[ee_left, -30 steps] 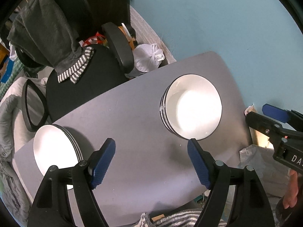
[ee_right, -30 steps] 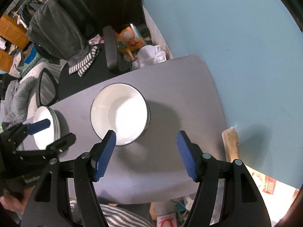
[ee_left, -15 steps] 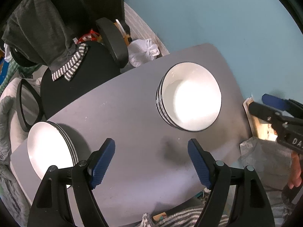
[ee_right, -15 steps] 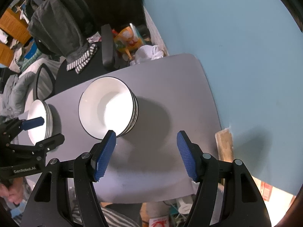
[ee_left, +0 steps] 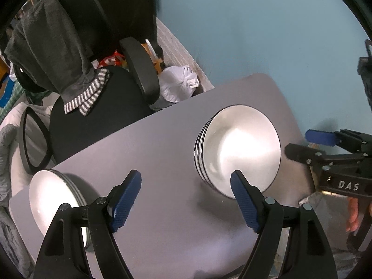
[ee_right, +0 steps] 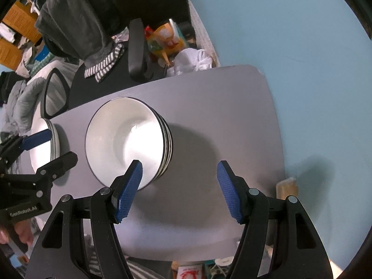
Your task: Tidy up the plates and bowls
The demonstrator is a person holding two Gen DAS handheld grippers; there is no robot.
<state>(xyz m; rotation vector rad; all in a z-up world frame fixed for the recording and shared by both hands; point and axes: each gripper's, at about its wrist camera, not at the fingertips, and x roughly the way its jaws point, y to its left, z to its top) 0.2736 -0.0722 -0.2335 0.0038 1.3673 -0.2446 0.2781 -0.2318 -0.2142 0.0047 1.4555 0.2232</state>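
Note:
A stack of white bowls with black rims [ee_left: 241, 153] stands on the grey table [ee_left: 162, 144], right of centre; it also shows in the right wrist view [ee_right: 125, 141]. A stack of white plates [ee_left: 53, 200] sits at the table's left end, also seen in the right wrist view [ee_right: 43, 144]. My left gripper [ee_left: 186, 200] is open and empty above the table between the two stacks. My right gripper [ee_right: 179, 188] is open and empty above the table, just right of the bowls. Each gripper shows at the edge of the other's view.
A black office chair [ee_left: 97, 107] with a grey garment and striped cloth over its back stands behind the table. A white plastic bag [ee_left: 179, 86] and clutter lie on the floor by it. A blue wall [ee_right: 302, 46] runs along the table's right side.
Both grippers have drawn back and risen a little from the table. The bowl stack now sits slightly farther from the fingertips. Both stay open and nothing on the table moved.

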